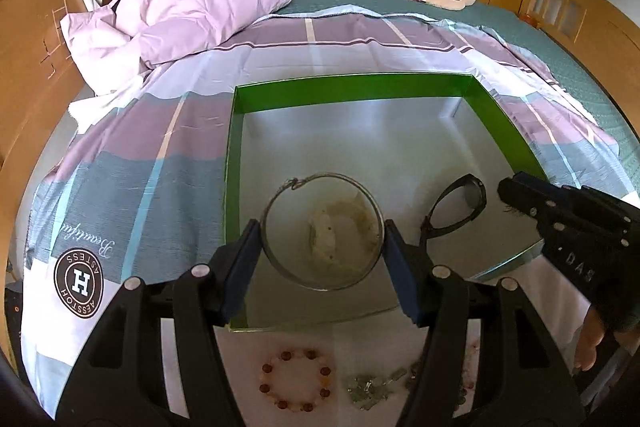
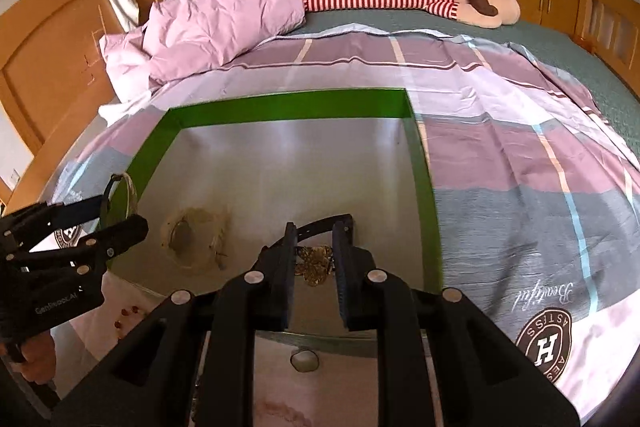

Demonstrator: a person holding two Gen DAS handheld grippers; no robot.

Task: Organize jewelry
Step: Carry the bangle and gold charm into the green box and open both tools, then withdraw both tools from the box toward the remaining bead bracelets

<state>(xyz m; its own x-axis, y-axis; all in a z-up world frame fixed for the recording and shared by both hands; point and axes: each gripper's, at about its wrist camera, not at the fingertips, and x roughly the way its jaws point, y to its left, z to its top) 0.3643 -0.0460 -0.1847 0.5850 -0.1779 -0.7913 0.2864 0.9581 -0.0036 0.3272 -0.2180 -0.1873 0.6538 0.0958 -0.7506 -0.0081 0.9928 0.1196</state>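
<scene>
So far, one pale bracelet [image 1: 340, 231] lies in the box [image 1: 352, 89], near its front edge. Left gripper [image 1: 320, 259] grips a bangle [image 1: 320, 231] over it; right gripper [image 2: 314, 267] pinches a black band [image 2: 320, 221] above the front right corner. Beads [image 1: 294, 379] and a clasp pile [image 1: 370, 389] remain on the bed before the box.

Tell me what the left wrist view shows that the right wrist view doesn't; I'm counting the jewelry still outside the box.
Only the left wrist view: a whole beaded bracelet and a greenish pile before the green box. Only the right wrist view: a gold piece between the right gripper fingers and a pale oval piece outside the box. Both: the box, the left gripper holding a metal bangle, the right gripper holding a black band.
</scene>
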